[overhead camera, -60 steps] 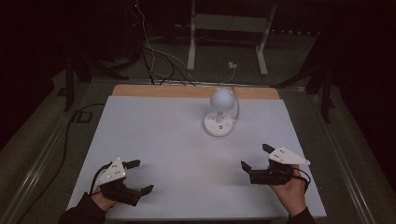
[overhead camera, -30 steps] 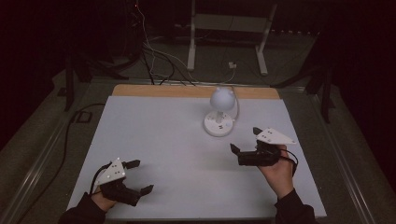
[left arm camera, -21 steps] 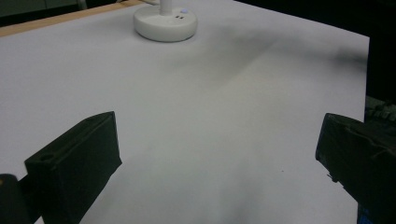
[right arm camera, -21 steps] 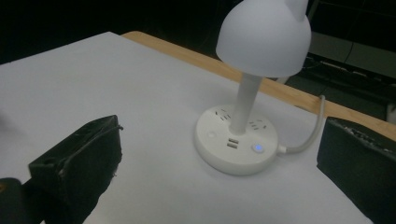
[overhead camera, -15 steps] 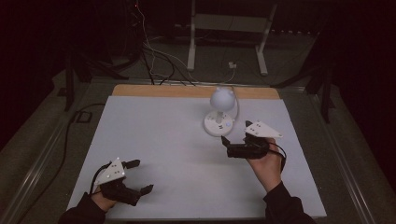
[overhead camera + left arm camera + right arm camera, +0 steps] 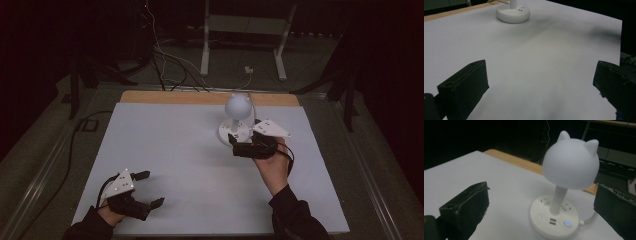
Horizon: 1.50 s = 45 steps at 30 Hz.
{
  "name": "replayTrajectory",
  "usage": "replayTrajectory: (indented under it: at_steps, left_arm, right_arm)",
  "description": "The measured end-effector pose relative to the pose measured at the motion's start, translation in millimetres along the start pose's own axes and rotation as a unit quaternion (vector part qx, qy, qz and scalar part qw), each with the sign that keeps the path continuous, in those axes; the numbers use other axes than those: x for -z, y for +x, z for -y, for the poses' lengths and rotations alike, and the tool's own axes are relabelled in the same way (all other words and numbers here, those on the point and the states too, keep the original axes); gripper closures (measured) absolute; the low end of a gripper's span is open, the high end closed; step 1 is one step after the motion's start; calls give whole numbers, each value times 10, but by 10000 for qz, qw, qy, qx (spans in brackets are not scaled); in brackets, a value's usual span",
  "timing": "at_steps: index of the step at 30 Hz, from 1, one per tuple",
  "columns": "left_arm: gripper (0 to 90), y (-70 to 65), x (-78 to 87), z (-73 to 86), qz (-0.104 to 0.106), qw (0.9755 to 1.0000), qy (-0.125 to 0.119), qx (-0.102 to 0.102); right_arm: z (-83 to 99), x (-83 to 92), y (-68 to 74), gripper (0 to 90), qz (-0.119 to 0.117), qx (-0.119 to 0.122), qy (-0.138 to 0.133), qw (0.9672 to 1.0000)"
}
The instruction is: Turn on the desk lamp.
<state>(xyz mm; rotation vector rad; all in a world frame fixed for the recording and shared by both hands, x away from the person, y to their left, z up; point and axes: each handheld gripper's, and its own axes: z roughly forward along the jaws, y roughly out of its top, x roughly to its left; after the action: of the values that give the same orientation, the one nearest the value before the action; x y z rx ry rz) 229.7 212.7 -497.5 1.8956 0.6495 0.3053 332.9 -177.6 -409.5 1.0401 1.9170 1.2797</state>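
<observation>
The right tongs point(image 6: 239, 143), spread wide, are closing in on the cat-eared lamp point(image 6: 569, 167) just ahead, likely needing its base button point(image 6: 567, 223) pressed; the left tongs point(image 6: 150, 189) are resting wide open.

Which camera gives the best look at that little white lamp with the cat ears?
The right gripper view: the lamp is close, with ears, stem, sockets and a blue-lit button plain. The high view shows the lamp small, beside the right gripper. The left gripper view catches just its base.
</observation>
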Motion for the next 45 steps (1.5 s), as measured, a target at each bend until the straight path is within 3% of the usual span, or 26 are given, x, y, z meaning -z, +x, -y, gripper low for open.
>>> replayTrajectory:
  at_steps: [9,12,14,25,29,33,38,40,43,44,45]
  left_arm:
    - [4,1,4,1,8,10000,-1,13]
    - [4,3,5,-1,5,10000,-21,17]
    - [4,2,3,0,-2,10000,13,15]
    - [4,3,4,0,14,10000,3,20]
    - [4,4,5,-1,19,10000,-3,24]
    - [4,4,4,1,5,10000,15,12]
    - [4,5,5,2,6,10000,22,17]
    - [4,5,5,0,6,10000,7,24]
    - [4,5,4,0,16,10000,5,33]
    - [4,4,5,1,18,10000,16,26]
    - [4,4,4,0,15,10000,32,25]
  right_arm:
    - [32,-181,45,0,292,-126,138,9994]
    - [77,-250,63,0,401,-246,152,9988]
    - [128,-304,68,0,444,-508,150,9976]
    - [280,-472,150,1,561,-958,114,9938]
    - [314,-502,158,104,763,-937,154,9926]
    - [351,-531,139,188,858,-1068,193,9904]
    - [381,-559,124,394,1102,-1093,310,9874]
    - [388,-568,115,486,1145,-1106,353,9866]
    - [401,-586,99,544,1125,-1114,430,9864]
    - [413,-600,94,629,1106,-1132,503,9861]
    - [413,-600,94,629,1106,-1132,503,9861]
